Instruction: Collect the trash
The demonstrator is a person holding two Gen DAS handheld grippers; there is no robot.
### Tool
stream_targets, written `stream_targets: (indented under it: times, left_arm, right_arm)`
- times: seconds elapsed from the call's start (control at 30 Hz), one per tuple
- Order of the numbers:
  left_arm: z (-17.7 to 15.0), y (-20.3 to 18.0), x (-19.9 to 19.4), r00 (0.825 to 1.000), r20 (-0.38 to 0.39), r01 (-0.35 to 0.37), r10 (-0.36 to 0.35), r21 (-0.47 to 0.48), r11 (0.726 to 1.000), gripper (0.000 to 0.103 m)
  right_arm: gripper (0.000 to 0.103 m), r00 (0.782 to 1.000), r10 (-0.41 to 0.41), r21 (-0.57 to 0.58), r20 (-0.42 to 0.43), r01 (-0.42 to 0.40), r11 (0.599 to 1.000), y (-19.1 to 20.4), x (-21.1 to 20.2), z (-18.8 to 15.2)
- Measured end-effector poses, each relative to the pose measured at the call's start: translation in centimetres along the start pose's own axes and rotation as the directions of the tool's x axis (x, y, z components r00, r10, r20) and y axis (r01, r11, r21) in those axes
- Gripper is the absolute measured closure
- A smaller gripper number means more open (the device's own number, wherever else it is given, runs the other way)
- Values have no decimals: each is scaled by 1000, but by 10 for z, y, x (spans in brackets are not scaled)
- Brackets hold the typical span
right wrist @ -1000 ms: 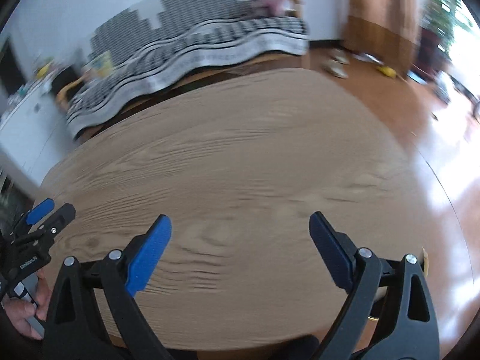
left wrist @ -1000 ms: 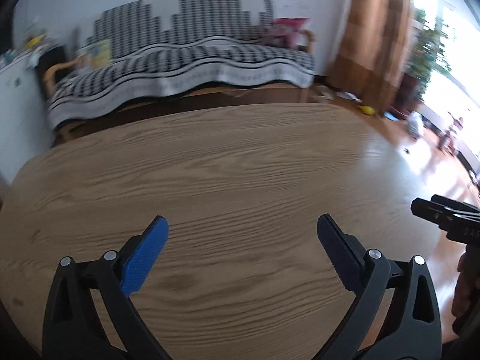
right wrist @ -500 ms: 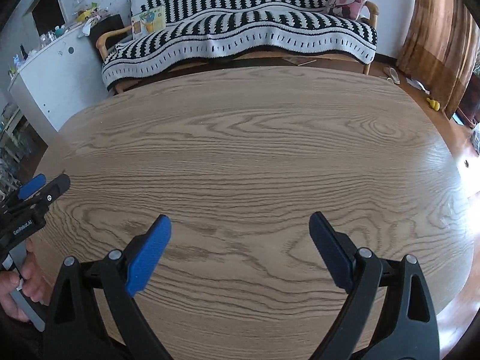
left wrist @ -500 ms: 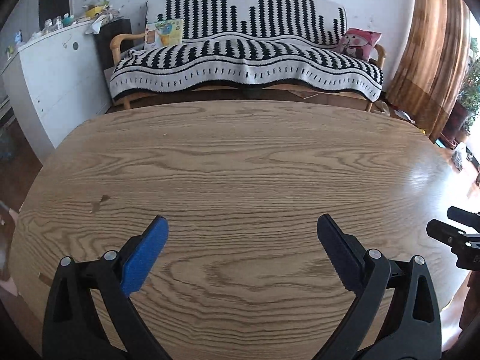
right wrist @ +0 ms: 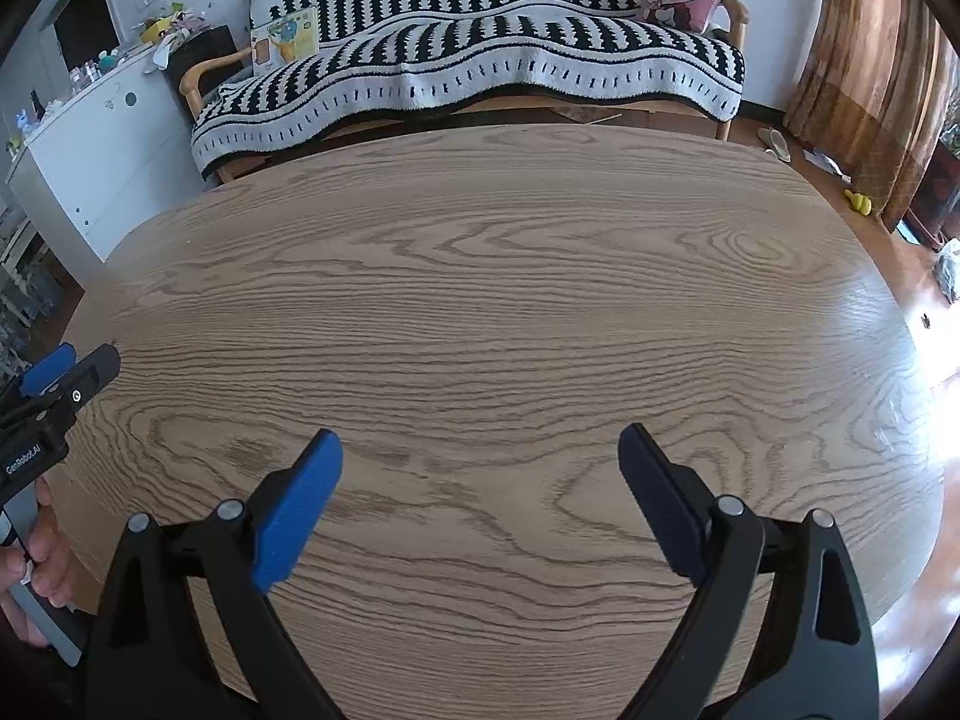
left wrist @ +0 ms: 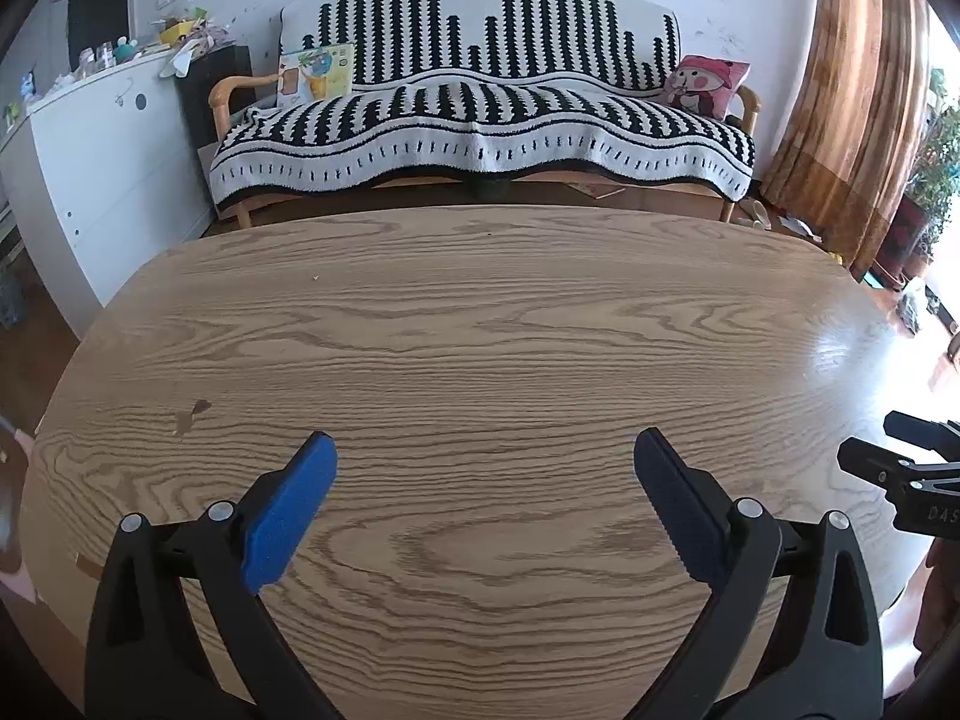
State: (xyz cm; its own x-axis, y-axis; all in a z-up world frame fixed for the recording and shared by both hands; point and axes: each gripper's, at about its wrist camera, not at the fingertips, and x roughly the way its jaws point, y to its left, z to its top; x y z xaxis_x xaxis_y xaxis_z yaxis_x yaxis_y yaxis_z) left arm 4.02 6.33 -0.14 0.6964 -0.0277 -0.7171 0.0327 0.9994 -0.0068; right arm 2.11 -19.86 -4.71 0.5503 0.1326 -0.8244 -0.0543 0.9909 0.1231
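1. Left wrist view: the left gripper (left wrist: pixel 485 462) hung spread wide and held nothing over the table (left wrist: pixel 480 324); the right gripper (left wrist: pixel 900 474) sat at its right edge. No trash showed.
2. Right wrist view: the right gripper (right wrist: pixel 480 459) gaped, holding nothing, above the table's near edge; the sofa (right wrist: pixel 468 60) stood beyond its far edge.

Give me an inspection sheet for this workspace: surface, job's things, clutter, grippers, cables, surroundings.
Surface: oval wood-grain table, small dark mark near its left side.
Job's things: nothing seen; no trash on the table.
Clutter: small items atop the white cabinet; bits on the floor by the curtain.
Grippers: left hand-held gripper open, empty; right hand-held gripper open, empty; both over the near edge.
Cables: nothing seen.
Surroundings: sofa under a black-and-white throw, pink cushion, book.
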Motion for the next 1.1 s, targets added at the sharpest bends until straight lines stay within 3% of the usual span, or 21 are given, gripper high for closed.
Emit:
stream_targets:
  times: [1.1]
  left_arm:
    - [-4,-2,2,1000,-11,4,-4,10,1000,7]
  right_arm:
    - [13,1000,-4,10,-1,4,1000,-8,-2,-2]
